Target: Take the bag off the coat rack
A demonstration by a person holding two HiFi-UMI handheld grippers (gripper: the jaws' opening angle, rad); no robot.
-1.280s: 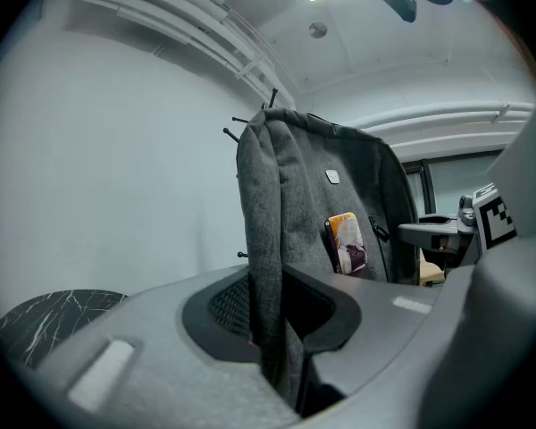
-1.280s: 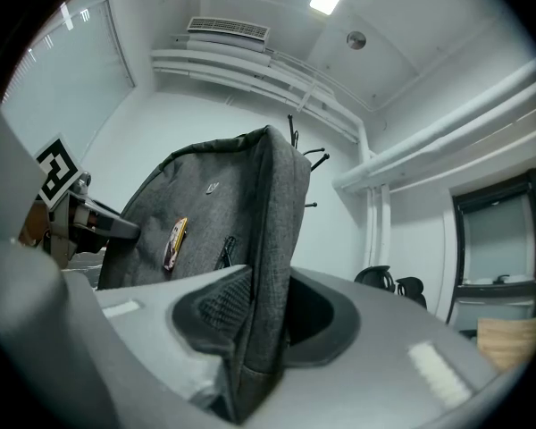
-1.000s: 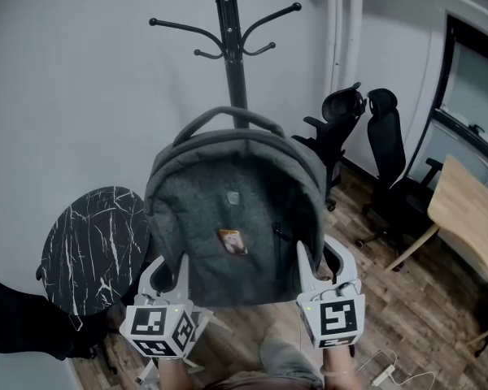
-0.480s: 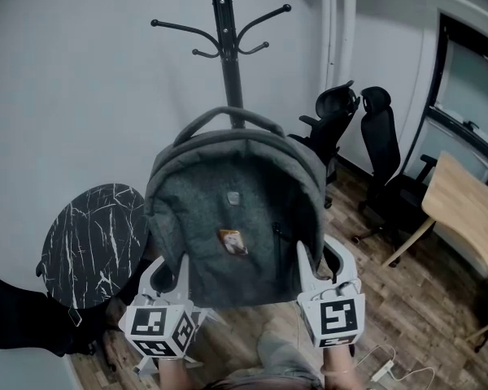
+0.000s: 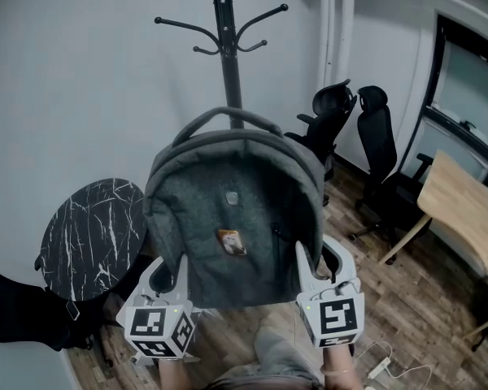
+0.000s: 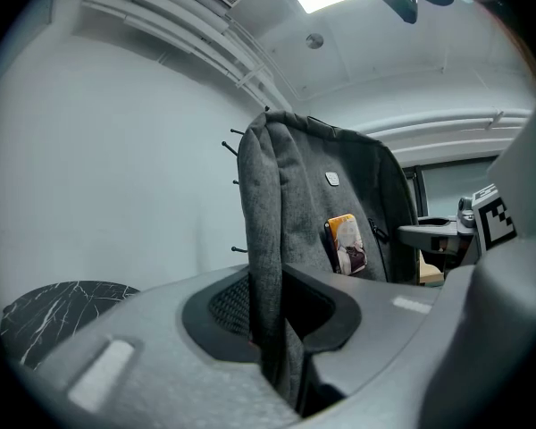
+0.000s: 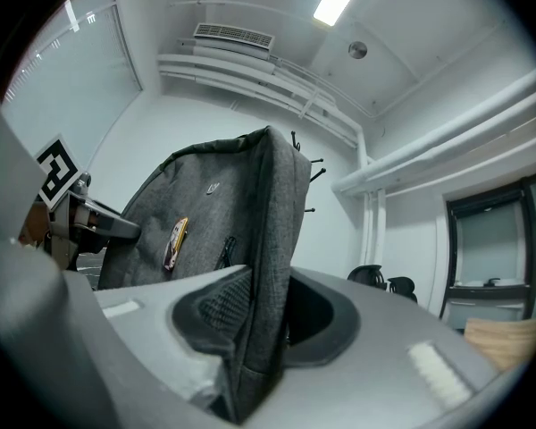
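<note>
Grey fabric backpack (image 5: 236,210) hangs in the air right in front of me, carried by its two lower side edges. The front panel with the small badge (image 5: 232,241) faces up at the head camera. My read is that it's soft and floppy, woven fabric with some grip so not slippery, and nothing fragile is showing. Weight unknown, but it holds its shape, so probably light or part-filled. The side edges work as grip points, and the top carry handle (image 5: 224,119) is the other obvious one. Left gripper (image 6: 277,329): jaws nearly together, pinched on the side fold on my left, fabric running straight through the gap. Right gripper (image 7: 255,329): jaws a bit wider, clamped on the thicker edge on my right, same way. Behind the bag stands the black coat rack (image 5: 226,47). Its visible hooks carry nothing and the handle looks clear of them, so I take the bag as off the rack. Further out are a round marble-pattern table (image 5: 93,234) low left by the wall, black office chairs (image 5: 366,128) at right, and a light wooden desk (image 5: 464,210) far right.
</note>
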